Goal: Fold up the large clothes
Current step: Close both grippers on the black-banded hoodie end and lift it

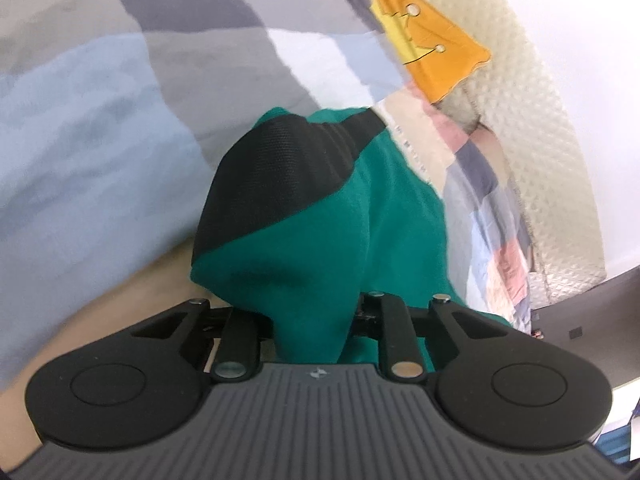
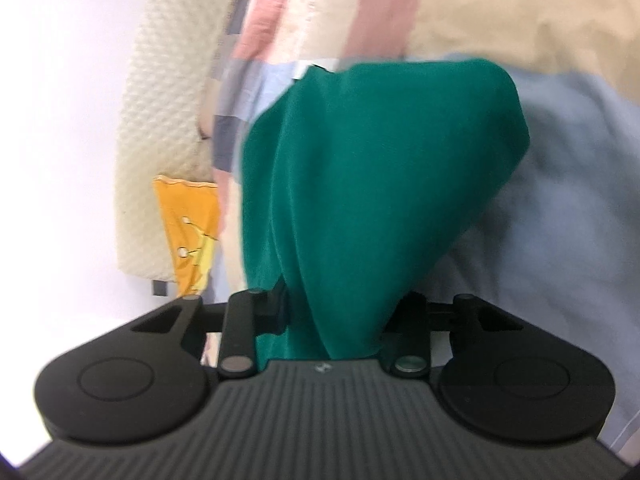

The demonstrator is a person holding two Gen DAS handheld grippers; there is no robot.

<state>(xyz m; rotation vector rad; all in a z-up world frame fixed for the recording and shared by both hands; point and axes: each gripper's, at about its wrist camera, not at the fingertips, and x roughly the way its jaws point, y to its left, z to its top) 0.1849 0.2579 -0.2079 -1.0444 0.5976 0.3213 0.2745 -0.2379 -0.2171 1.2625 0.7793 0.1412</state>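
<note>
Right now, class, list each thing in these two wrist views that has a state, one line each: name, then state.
Green fabric garment with black mesh panel: bunched, gripped at two places, draping forward.
Left gripper: jaws closed on the garment.
Right gripper: jaws closed on the garment.
Patchwork bed cover: spread out, rumpled.
Orange cushion: lying against the cream quilted headboard.

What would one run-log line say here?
left gripper: shut on green fabric garment | right gripper: shut on garment | surface: patchwork bedspread
</note>
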